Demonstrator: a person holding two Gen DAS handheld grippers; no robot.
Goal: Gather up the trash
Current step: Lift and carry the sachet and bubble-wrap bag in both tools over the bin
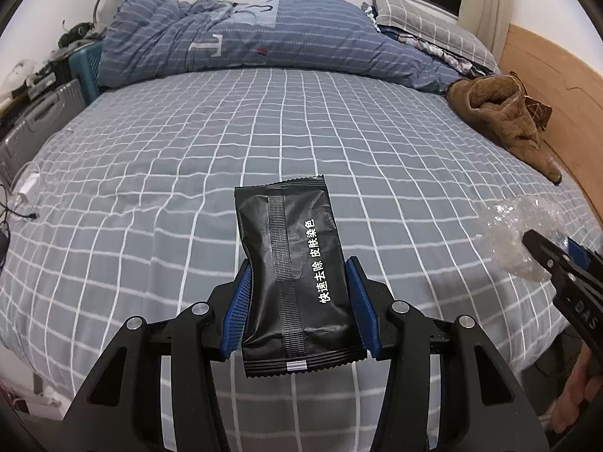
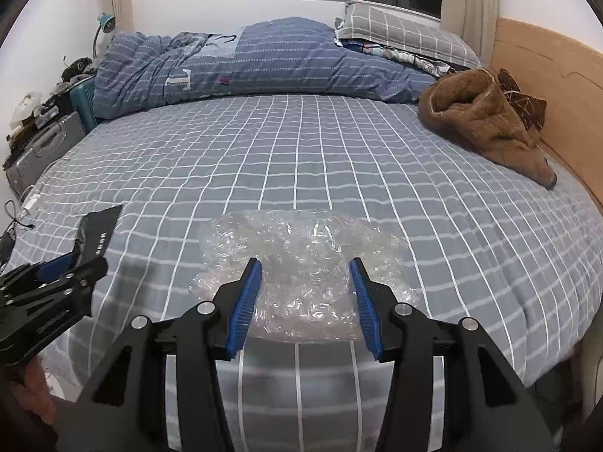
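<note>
Black wrapper (image 1: 297, 282) sits squeezed between the blue pads of the left gripper (image 1: 299, 286), long way pointing off toward the quilt (image 1: 264, 37) | right gripper (image 2: 306, 286) reaches level over the bed (image 2: 339, 158), jaws pinched on crumpled bubble wrap (image 2: 301, 263), just right of the wrapper.

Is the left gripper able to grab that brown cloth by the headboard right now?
Probably not. The left gripper is already shut on the black packet, and the brown cloth lies far across the bed, near the right gripper's side.
</note>
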